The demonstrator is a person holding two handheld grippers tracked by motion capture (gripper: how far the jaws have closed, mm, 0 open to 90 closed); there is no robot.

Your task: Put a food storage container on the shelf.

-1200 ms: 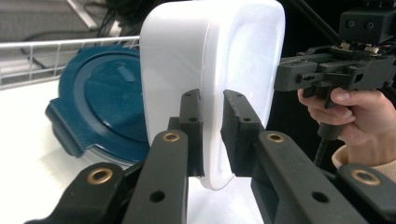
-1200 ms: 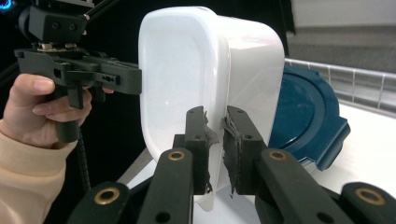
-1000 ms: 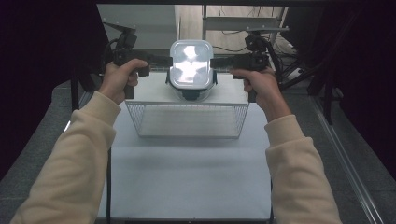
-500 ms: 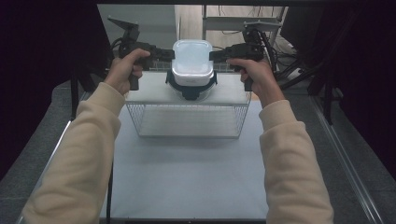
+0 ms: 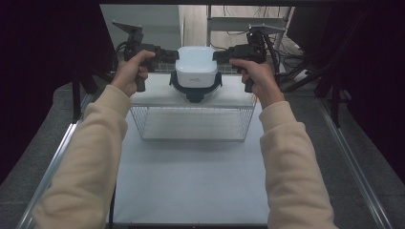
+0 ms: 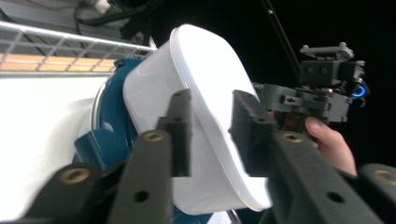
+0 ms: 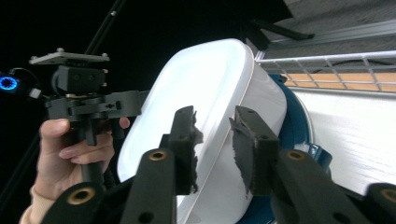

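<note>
Both claws (image 5: 196, 55) level, flanking container (image 5: 195, 67)

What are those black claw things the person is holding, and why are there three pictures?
They are tools with two jaws each, squeezed by hand. The left hand-held gripper and the right hand-held gripper sit on either side of a white container standing in a blue base on a white shelf above a wire basket. One picture looks down from above; the other two come from small cameras riding on each gripper. Their jaws have just been opening, with the container's rim between them and gaps showing.
</note>
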